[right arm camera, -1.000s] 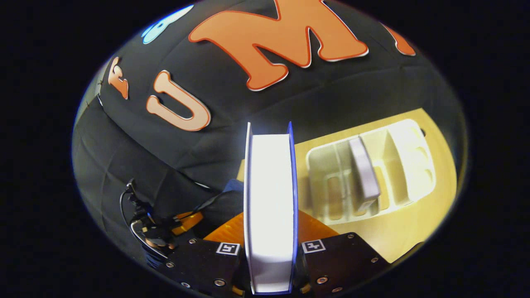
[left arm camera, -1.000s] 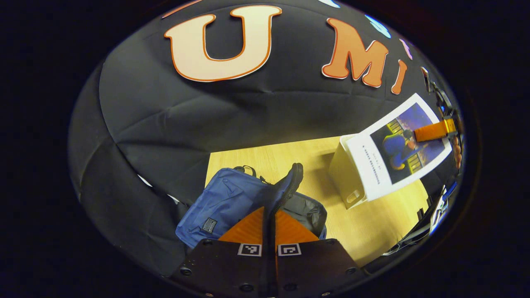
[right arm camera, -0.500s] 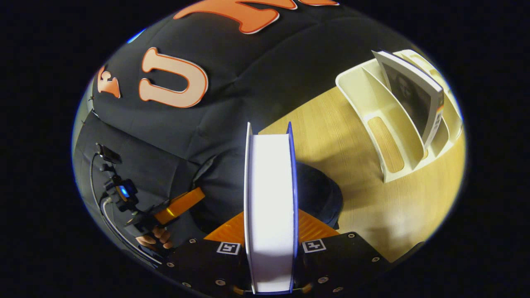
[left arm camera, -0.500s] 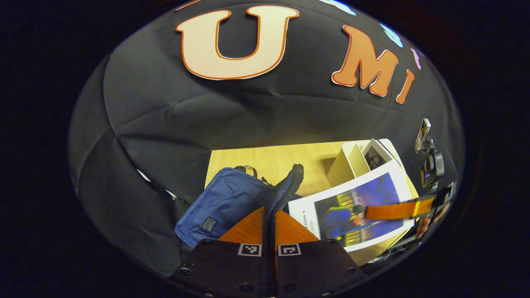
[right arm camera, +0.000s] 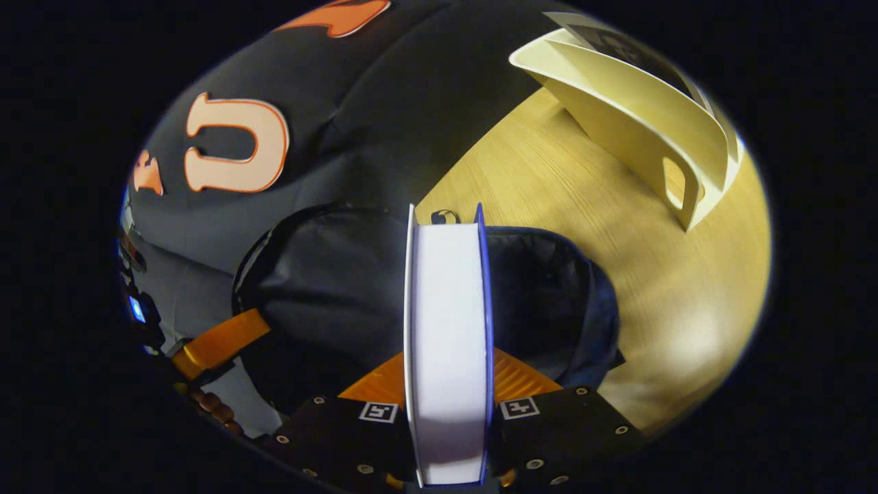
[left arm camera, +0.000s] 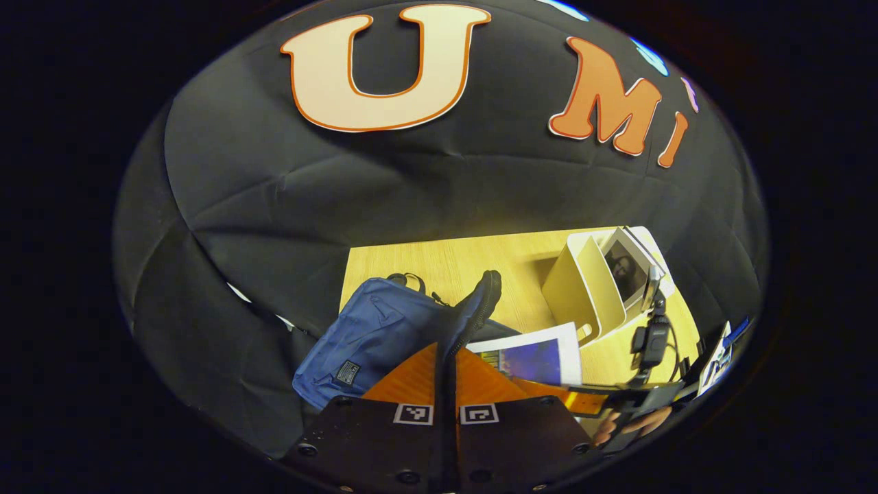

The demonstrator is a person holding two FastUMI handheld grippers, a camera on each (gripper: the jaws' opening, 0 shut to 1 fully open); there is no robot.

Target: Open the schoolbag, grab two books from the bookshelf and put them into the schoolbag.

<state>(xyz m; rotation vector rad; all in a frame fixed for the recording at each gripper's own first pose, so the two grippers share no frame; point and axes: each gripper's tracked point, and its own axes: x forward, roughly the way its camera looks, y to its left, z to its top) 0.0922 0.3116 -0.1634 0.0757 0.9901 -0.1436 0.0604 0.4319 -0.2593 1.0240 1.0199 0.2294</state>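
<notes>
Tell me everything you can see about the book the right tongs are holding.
The book is a thick paperback, seen edge-on in the right gripper view: a bright white page block between thin covers, the right one blue-edged. The right tongs clamp it from both sides, orange fingers on its covers. It is poised over the dark open mouth of the blue schoolbag. In the left gripper view its cover shows a blue-purple picture bordered in white.

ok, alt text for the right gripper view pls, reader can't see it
The right gripper is shut on a white-paged book with a blue cover, held edge-on over the open dark mouth of the schoolbag. The bag lies on a light wooden table; a cream bookshelf stands at upper right, and the left gripper's orange finger shows at lower left.
</notes>
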